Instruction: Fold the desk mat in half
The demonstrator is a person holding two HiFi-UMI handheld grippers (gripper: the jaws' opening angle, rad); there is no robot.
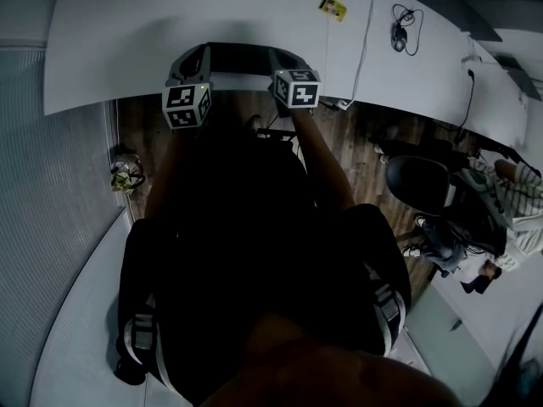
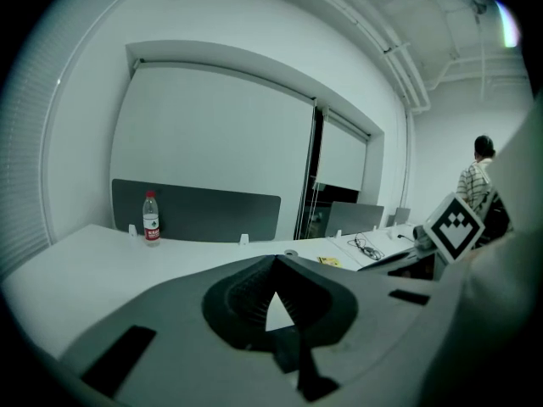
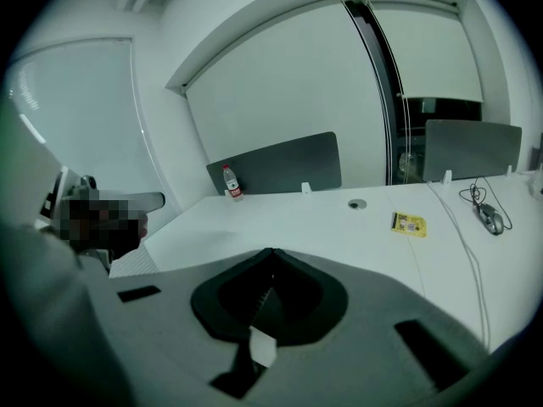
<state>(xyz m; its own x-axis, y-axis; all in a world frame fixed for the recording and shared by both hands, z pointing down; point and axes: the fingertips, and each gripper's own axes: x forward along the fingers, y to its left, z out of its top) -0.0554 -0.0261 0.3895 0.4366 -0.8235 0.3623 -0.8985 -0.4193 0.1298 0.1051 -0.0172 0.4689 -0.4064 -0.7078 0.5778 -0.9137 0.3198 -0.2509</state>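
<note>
**DESK MAT HELD BY ONE EDGE, BOTH CLAWS CLENCHED**

Left side. The left gripper is found clenched. Its jaws are met at the tips, and a thin dark sliver is seen at the closing line. This is judged to be the mat's edge, pinched between them.

Centre. The desk mat is seen in the head view as a dark band stretched between the front ends of the two grippers. It lies over the near part of the white desk, and a strip of bare desk shows on the person's side of it. How much of the mat rests on the desk and how much hangs cannot be told (the band appears nearly edge-on, and neither gripper view shows it beyond the jaws). No completed fold can be made out.

Right side. The right gripper is likewise clenched, jaws together, with a dark sliver at the closing line. The same edge is judged to be held.

Handling. The mat is judged thin, light and limp, so sagging between the two holds is to be expected. It is not thought fragile. If its face is smooth, slipping out of the narrow pads is the main risk. It is best held at the two corners of one edge, with the grips kept level and well apart so that the edge stays taut when laid on the opposite edge.
</note>
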